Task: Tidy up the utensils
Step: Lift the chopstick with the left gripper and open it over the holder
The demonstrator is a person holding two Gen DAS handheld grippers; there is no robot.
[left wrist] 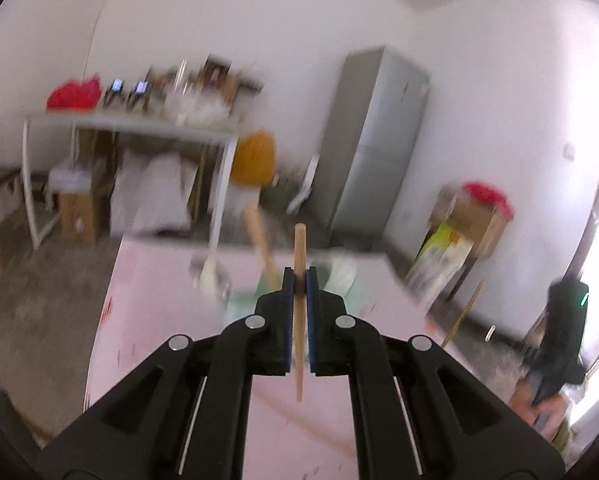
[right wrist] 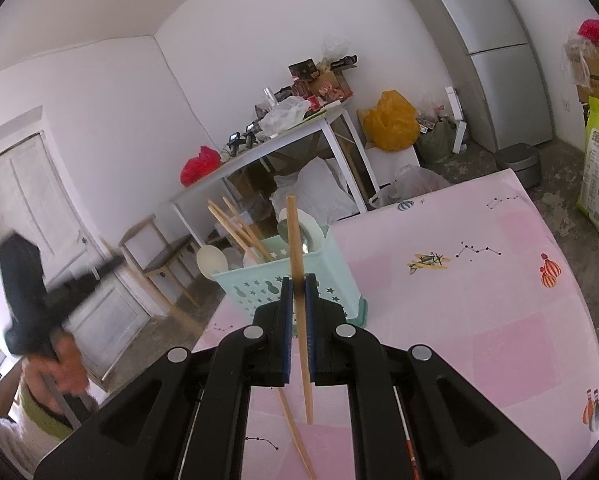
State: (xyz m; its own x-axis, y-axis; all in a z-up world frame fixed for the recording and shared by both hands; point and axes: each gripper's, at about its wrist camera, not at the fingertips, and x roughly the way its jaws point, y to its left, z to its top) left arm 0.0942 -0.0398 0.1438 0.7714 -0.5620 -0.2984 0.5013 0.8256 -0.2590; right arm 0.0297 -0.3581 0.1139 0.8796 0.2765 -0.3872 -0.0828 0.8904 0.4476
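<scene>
The mint basket (right wrist: 299,280) stands just beyond my right gripper (right wrist: 298,300), whose jaws are clamped on a chopstick (right wrist: 297,264) held near upright, its top against the basket's near wall. My left gripper (left wrist: 298,288) pinches another chopstick (left wrist: 299,320), also upright. The basket is only a blur ahead there, so the right hand looks nearer.

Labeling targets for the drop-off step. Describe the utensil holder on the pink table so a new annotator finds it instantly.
Start at the pink tablecloth with small printed drawings. Near its far left edge, just beyond the right gripper, stands a mint-green plastic basket. It is the only upright container there: star and gourd cutouts in its wall, wooden chopsticks and a white spoon sticking out.
</scene>
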